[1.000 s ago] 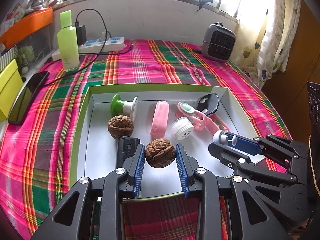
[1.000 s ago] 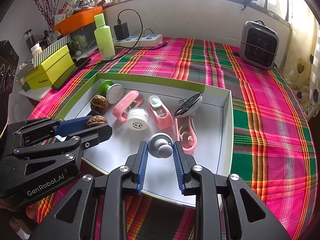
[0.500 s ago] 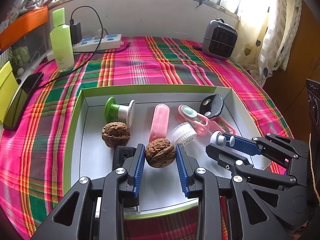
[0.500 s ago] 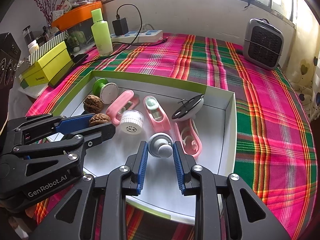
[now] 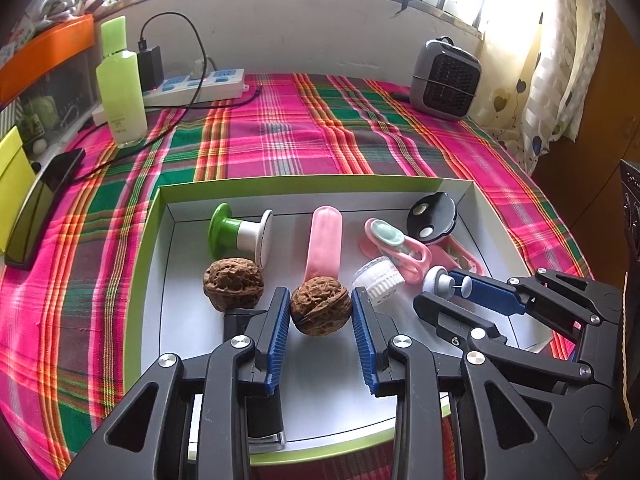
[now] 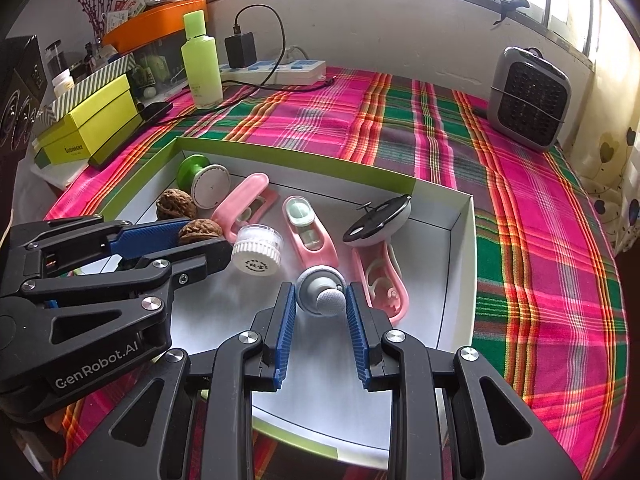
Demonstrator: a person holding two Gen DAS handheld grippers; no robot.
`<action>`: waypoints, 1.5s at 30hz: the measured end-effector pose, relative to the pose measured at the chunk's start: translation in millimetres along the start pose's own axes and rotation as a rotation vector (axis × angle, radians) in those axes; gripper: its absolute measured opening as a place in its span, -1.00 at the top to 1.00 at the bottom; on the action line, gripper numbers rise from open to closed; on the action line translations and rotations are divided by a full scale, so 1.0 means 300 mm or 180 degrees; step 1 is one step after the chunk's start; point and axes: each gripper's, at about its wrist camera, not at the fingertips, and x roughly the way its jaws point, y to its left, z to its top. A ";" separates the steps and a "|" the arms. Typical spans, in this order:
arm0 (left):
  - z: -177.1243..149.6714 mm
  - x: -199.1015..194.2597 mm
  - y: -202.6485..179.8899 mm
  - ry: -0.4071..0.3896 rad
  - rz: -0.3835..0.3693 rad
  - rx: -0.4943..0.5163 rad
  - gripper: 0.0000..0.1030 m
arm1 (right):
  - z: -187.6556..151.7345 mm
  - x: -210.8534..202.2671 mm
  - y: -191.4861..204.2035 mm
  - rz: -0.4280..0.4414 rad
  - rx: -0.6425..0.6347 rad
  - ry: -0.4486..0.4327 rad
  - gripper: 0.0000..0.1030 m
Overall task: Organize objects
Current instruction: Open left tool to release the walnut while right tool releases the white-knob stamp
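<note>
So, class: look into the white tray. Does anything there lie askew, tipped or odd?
Yes. The green-handled brush lies tipped on its side, and the black-topped device leans tilted across a pink holder. The pink pieces point different ways. Nothing looks spilled or broken.

A small grey round-headed gadget (image 6: 321,291) is clamped between the blue pads (image 6: 286,322) of the right gripper (image 6: 320,312), above the white floor of a green-rimmed box (image 6: 460,248); the left gripper (image 6: 200,240) is seen at the left, closed on a walnut (image 6: 200,229); a second walnut (image 6: 176,205) lies behind it; a white round brush head (image 6: 257,250), two pink holders (image 6: 310,232) and a green-and-white stamp-like piece (image 6: 204,181) are spread inside the box; a plaid cloth (image 6: 540,220) is laid beneath.
</note>
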 end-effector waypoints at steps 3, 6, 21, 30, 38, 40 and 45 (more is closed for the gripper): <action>0.003 0.003 0.000 0.0001 0.0003 0.0007 0.43 | -0.001 0.004 0.002 0.0006 -0.0013 -0.0006 0.47; 0.002 0.002 0.000 0.0000 0.0002 0.0009 0.43 | 0.000 0.004 0.000 0.0013 -0.0013 -0.0013 0.47; 0.002 0.008 -0.002 0.0007 0.0033 0.0015 0.41 | -0.002 0.005 0.003 0.0004 -0.0029 -0.0012 0.47; -0.001 0.009 0.006 0.0013 0.0037 -0.0015 0.29 | -0.002 0.001 0.003 -0.0034 -0.0053 -0.0024 0.44; -0.005 -0.008 0.012 -0.0007 0.0044 -0.0026 0.18 | -0.005 -0.013 -0.002 -0.0026 -0.0044 -0.0053 0.19; -0.006 -0.009 0.011 -0.0003 0.0052 -0.0027 0.18 | -0.006 -0.013 0.001 -0.0041 -0.0048 -0.0049 0.19; -0.005 -0.020 0.007 -0.0024 0.0056 -0.0021 0.18 | -0.005 -0.022 0.000 -0.0051 -0.0045 -0.0068 0.19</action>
